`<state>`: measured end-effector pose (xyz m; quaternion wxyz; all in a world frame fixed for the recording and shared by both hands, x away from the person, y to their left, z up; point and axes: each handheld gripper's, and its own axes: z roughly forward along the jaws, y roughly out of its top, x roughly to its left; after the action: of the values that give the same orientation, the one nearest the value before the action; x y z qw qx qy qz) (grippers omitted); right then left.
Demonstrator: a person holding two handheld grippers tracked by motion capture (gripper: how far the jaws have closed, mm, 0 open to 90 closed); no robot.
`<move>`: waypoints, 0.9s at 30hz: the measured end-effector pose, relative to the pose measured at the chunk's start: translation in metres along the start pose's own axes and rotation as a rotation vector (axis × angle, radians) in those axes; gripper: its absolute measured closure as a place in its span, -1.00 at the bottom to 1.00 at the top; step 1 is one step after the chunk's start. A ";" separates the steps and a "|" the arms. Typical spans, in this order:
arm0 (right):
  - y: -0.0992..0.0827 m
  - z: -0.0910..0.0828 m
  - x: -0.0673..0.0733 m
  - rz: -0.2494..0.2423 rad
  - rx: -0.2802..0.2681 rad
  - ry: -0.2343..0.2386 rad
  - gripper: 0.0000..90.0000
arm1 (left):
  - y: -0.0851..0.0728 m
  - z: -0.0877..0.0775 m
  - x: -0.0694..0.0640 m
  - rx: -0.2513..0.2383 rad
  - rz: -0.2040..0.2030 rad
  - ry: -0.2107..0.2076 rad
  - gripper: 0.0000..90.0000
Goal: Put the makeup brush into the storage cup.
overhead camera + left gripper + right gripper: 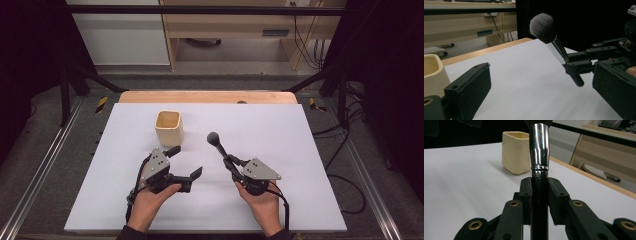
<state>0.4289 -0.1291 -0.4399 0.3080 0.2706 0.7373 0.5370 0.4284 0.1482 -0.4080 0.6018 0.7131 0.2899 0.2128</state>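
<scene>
Light and stiff with a slick metal collar, the makeup brush [220, 145] at centre frame is best gripped on its dark handle, where the right gripper [231, 162] clamps it; the left gripper [186, 161] gapes wide, empty.

One brush [218, 144] — one cup [168, 128]
</scene>
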 end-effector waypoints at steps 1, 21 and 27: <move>0.000 0.000 0.001 0.001 0.000 0.001 0.65 | 0.000 0.001 -0.001 -0.001 -0.010 0.000 -0.96; 0.003 0.006 0.017 -0.035 -0.029 0.023 0.65 | 0.000 0.029 -0.011 0.018 -0.173 -0.041 -0.27; 0.003 0.008 0.020 -0.038 -0.030 0.030 0.65 | 0.000 0.036 -0.011 -0.002 -0.241 -0.064 -0.11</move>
<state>0.4214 -0.1089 -0.4423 0.3112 0.2437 0.7387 0.5460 0.4443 0.1144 -0.4148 0.6328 0.6788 0.3539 0.1163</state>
